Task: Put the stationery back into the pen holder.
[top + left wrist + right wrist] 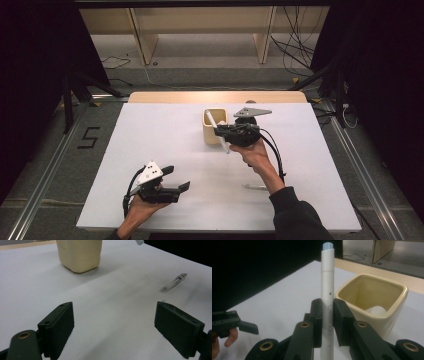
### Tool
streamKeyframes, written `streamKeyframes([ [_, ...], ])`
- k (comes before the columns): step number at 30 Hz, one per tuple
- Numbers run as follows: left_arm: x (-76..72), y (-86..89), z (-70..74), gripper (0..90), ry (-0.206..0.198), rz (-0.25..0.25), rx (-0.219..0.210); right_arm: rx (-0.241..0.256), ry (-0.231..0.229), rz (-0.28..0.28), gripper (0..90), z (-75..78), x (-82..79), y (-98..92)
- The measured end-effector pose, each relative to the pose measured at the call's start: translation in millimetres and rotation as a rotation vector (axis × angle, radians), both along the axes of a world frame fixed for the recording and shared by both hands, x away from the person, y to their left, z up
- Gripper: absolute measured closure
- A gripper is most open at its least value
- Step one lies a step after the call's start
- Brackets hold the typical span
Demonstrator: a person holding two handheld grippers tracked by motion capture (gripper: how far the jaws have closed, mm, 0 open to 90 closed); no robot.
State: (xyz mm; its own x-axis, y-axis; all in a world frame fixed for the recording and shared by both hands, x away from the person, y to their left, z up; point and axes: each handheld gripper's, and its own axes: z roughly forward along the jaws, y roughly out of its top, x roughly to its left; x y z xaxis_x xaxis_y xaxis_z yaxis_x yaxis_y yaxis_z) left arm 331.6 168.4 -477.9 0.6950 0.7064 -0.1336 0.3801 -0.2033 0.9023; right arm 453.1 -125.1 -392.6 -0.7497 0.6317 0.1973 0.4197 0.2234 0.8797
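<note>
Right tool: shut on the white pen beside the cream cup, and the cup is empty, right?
Not empty. The right gripper view shows a white rounded object inside the cream cup. The rest holds: the right tool is shut on the white pen beside the cup.

White pen [327, 287] upright beside cream square cup [372, 302], tool-clamped.

Cream cup [372, 300] glossy ceramic-looking; white pen [327, 295] smooth matt plastic; table [165, 145] matt.

One cream cup [215, 127], two white markers [327, 297], one clear pen [173, 283], and two grippers [172, 181].
</note>
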Motion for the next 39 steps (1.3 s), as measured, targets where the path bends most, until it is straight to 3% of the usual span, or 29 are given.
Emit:
streamKeyframes([
  [12,-0.1,0.5,0.2,15.9,0.001,0.006,-0.004,0.079,-0.015,-0.069,78.8,14.6,9.4,5.9],
  [23,0.1,0.7,0.3,15.9,0.0,0.009,-0.004,0.111,-0.022,-0.117,78.9,23.4,21.1,10.7],
  [39,0.7,2.7,1.1,15.9,0.001,0.016,-0.013,0.106,-0.048,-0.197,78.8,37.2,49.4,28.8],
])
